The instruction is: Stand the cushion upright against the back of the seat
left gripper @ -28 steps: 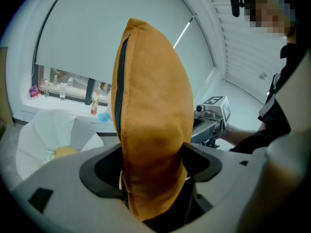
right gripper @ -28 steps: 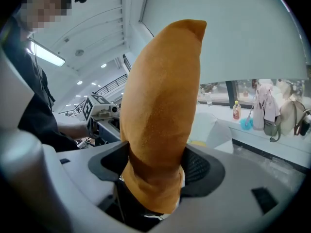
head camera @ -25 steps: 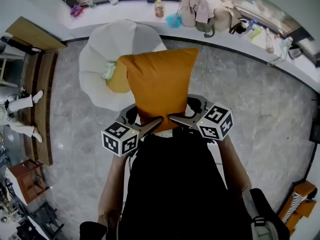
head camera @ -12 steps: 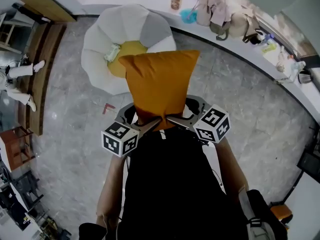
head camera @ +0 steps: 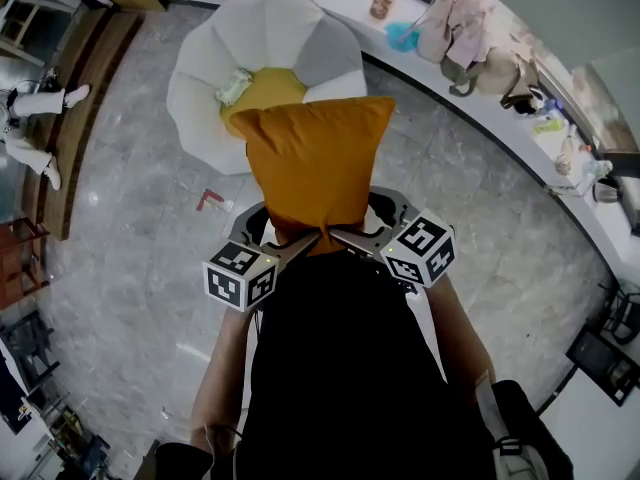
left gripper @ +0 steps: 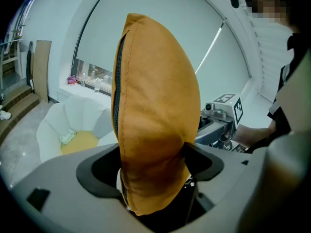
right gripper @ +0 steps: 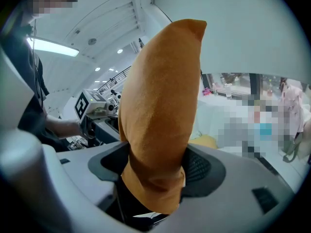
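Observation:
An orange cushion point(head camera: 315, 168) hangs on edge in front of me, its lower corners pinched by both grippers. My left gripper point(head camera: 275, 236) has its pads pressed on the cushion point(left gripper: 155, 120) while its jaws are opening slightly. My right gripper point(head camera: 372, 223) is shut on the same cushion point(right gripper: 160, 106) from the other side. Beyond it stands a white petal-shaped armchair point(head camera: 200, 98) with a yellow seat point(head camera: 268, 88). A small pale-green item point(head camera: 232, 86) lies on that seat. The cushion hides the chair's front edge.
A long white ledge point(head camera: 470, 98) curves behind the chair, carrying a bottle point(head camera: 380, 3), a teal item point(head camera: 405, 36) and bags point(head camera: 470, 38). A wooden bench point(head camera: 65, 168) and a person's legs point(head camera: 30, 98) are at the left. A red mark point(head camera: 210, 200) is on the grey tiled floor.
The armchair has slid down and nearer in the head view, and more of its yellow seat shows. Both grippers still hold the cushion in the same pose.

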`<state>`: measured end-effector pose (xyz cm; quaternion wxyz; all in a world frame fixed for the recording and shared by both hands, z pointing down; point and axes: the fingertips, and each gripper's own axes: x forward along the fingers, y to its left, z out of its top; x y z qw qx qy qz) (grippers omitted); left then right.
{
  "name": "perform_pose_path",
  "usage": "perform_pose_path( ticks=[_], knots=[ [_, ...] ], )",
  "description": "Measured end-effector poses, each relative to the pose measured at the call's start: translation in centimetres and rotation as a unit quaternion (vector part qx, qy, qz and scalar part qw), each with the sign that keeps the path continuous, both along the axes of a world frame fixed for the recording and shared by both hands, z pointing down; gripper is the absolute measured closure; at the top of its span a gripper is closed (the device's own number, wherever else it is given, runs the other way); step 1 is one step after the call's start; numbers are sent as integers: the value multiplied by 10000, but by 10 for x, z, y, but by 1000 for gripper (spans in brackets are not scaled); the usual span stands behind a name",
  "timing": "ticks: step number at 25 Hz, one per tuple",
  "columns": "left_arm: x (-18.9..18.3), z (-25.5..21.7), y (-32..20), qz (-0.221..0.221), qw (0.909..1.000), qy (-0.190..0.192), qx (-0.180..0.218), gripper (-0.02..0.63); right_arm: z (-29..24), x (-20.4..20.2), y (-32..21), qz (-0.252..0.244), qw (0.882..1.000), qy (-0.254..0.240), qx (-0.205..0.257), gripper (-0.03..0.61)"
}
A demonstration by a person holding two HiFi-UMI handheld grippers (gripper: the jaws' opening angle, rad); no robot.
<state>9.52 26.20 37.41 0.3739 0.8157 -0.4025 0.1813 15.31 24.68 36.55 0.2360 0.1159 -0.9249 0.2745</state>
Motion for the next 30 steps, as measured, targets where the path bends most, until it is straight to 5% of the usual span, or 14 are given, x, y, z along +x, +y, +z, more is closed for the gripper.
perform_pose_path(
  ticks=[8, 12, 20, 30],
  knots=[
    [-40, -19, -77, -268, 9979, 284, 514, 212, -26, -35, -75, 402, 9973, -10, 613, 239],
    [-69, -34, -116, -134, 9949, 526, 850, 225, -43, -66, -110, 483, 9947, -307, 860, 291],
    [-128, -42, -156, 194, 9915, 577, 1152, 272, -49, -123, -153, 171, 9951, -221, 946, 282],
    [-157, -29, -174, 212, 9922, 414, 1157, 302, -30, -149, -172, -626, 9965, 48, 544, 275]
  ],
)
